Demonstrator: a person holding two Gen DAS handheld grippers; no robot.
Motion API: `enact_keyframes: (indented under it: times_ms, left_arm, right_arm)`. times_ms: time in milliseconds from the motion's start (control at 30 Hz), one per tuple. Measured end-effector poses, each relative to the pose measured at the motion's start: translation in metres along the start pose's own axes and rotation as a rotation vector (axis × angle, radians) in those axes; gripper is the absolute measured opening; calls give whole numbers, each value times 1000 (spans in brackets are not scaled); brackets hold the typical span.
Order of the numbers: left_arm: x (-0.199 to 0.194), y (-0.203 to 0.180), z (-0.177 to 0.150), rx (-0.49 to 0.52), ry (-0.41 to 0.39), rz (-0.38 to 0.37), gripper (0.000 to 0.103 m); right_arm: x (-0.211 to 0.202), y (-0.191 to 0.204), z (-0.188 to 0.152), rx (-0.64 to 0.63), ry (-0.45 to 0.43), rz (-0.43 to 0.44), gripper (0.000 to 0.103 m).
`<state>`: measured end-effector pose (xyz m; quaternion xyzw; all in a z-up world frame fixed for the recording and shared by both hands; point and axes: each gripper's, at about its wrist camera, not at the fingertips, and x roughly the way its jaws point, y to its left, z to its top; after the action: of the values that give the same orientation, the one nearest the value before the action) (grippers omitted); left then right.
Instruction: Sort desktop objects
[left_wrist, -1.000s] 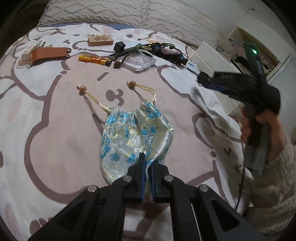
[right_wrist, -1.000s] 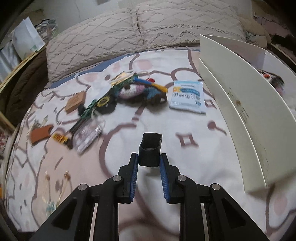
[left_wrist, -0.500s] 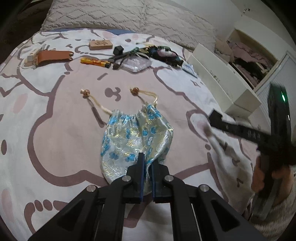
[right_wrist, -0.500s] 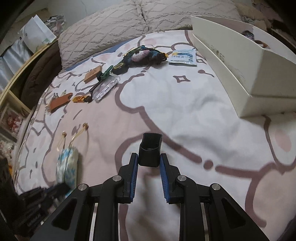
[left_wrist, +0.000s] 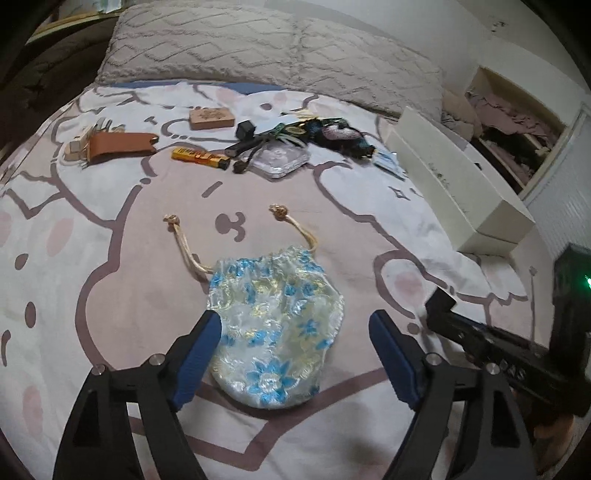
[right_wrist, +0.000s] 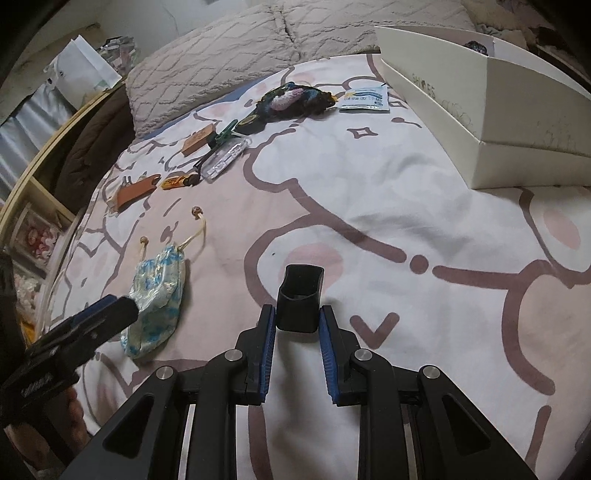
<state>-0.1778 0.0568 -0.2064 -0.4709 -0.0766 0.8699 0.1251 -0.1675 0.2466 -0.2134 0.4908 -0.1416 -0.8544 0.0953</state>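
The left hand-held gripper (left_wrist: 293, 354) is opening its jaws, and the drawstring pouch (left_wrist: 275, 328) lies between them on the bed (left_wrist: 110, 295), no longer pressed by the blue pads. The pouch is of shiny pale fabric with blue flowers. Its long axis runs away from the camera: the rounded bottom is near the gripper, and the gathered mouth points toward the pillows (left_wrist: 266, 44). Two cream cords leave the mouth and spread apart, each ending in a knot with a bead.

The right hand-held gripper (right_wrist: 298, 325) is clenched on a small black cap-like piece (right_wrist: 300, 297), which stands upright between the pads with its open end toward the camera. This gripper hangs over the bed, to the right of the pouch (right_wrist: 157, 291) and well apart from it.

Farther up the bed a group of small things lies in a loose row: a brown leather case (left_wrist: 120, 146), a yellow lighter (left_wrist: 199, 158) with its long axis across the picture, a wooden block (left_wrist: 211, 117), a clear plastic case (left_wrist: 279, 162), a dark knitted bundle (left_wrist: 338, 134) and a small blue-and-white sachet (right_wrist: 364, 99). The print on the sachet and on the lighter is too small to read.

At the right edge of the bed stands a white shoe box (right_wrist: 480, 107), open on top. On its long side the word "SHOES" can be read in pale letters.
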Motion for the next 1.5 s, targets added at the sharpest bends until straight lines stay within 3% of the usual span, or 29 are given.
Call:
enact_keyframes:
  times_ms: [133, 467, 967, 1167, 1267, 1333, 1500]
  left_arm:
    - [3, 4, 0, -38, 14, 12, 87]
    - [19, 3, -11, 19, 57, 87, 92]
    - [24, 18, -15, -86, 31, 59, 90]
    - [25, 22, -16, -92, 16, 73, 64]
    - [22, 26, -16, -105, 8, 58, 46]
    - [20, 27, -15, -103, 0, 53, 28]
    - [15, 27, -17, -94, -23, 48, 12]
  right_arm:
    - [0, -2, -5, 1, 2, 16, 24]
    - [10, -8, -17, 4, 29, 29, 24]
    - [11, -19, -24, 86, -6, 91, 24]
    - [12, -25, -25, 153, -25, 118, 24]
    - [11, -23, -24, 151, -24, 107, 24]
    - [11, -21, -24, 143, -25, 96, 24]
    - [9, -17, -22, 125, -28, 71, 24]
